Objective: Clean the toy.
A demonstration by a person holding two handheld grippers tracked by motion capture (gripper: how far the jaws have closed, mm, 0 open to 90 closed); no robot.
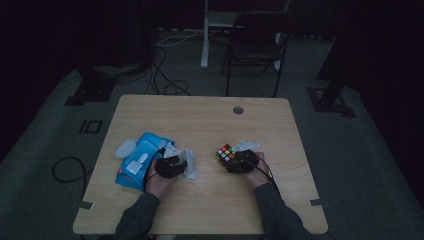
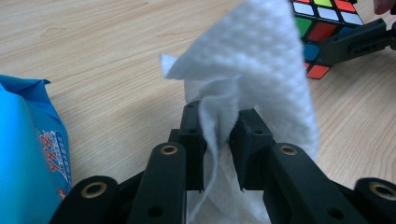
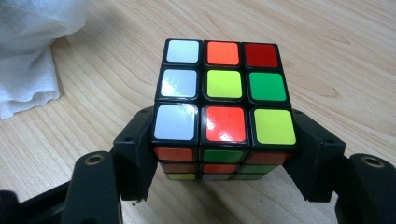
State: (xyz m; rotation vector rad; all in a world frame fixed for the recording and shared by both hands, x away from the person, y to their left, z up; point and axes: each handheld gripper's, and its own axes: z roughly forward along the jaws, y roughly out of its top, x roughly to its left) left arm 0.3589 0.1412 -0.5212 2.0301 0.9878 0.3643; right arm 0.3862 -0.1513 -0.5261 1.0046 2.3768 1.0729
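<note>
A white wipe [image 2: 252, 60] stands up between the jaws of my left gripper [image 2: 217, 126]; the pads sit a little apart around its folds, so the gripper is open. In the high view that gripper [image 1: 174, 165] rests left of centre with the crumpled wipe [image 1: 190, 164] at its tip. My right gripper [image 3: 226, 133] is shut on a scrambled Rubik's cube [image 3: 224, 88], a jaw on each side, with the cube resting on the table. The high view places the cube [image 1: 225, 152] and the right gripper [image 1: 231, 159] right of centre. The cube [image 2: 327, 28] also appears far off in the left gripper view.
A blue wet-wipe pack [image 1: 137, 162] lies at the left, beside a white round lid [image 1: 125, 148]. A second white wipe [image 1: 247, 145] lies behind the right hand. The wooden table [image 1: 200, 120] has a cable hole [image 1: 238, 110]. A chair [image 1: 255, 45] stands beyond.
</note>
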